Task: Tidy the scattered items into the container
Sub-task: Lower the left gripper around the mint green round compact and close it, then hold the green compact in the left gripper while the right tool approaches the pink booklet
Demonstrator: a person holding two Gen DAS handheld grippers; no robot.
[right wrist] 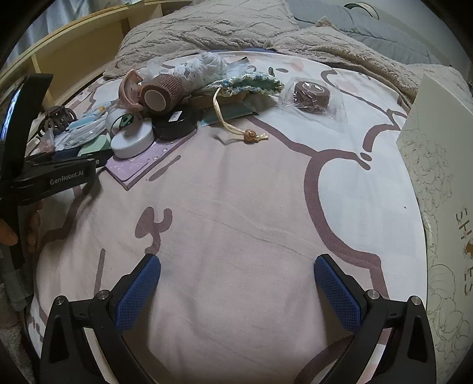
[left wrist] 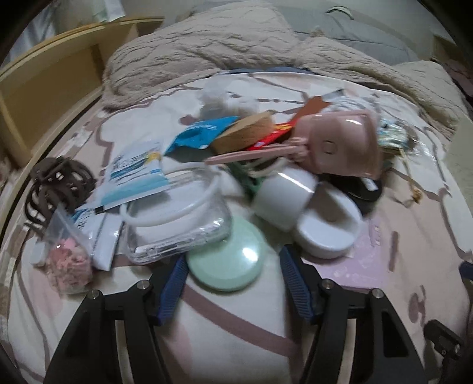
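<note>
On the bed, both wrist views:
Surface: bed sheet [right wrist: 236, 212], pink and white with brown outline print; beige blanket [right wrist: 207, 26] bunched at 12 o'clock
Left gripper [left wrist: 233, 277]: jaws partly apart, one blue pad on each side of the mint-green round disc [left wrist: 226, 257]; left pad at the disc's edge, right pad with a visible gap, so not clamped on it
Mint-green round disc: lies flat on the sheet at 6 o'clock of the pile, in the left wrist view
Pile, left wrist view: clear plastic case [left wrist: 180, 224] with a white ring [left wrist: 174, 195] on it at 10 o'clock of the disc; white cylinder [left wrist: 283, 198] and white round tin [left wrist: 328, 233] at 2 o'clock; pink compact [left wrist: 343, 144] on top at 1 o'clock; brown hair claw [left wrist: 56, 183] at far 9 o'clock
Right gripper [right wrist: 236, 283]: jaws wide apart, nothing between them, over bare sheet
Loose items, right wrist view: brown wrap roll in clear bag [right wrist: 313, 94] at 1 o'clock, apart from the pile; crocheted drawstring pouch [right wrist: 251, 84] at 12 o'clock, its cord ending in a snail bead [right wrist: 251, 136]
Container: white printed box [right wrist: 440, 165] at 3 o'clock, at the sheet's right edge; interior not visible
Person: fingers [right wrist: 17, 230] on the left gripper's handle at 9 o'clock
</note>
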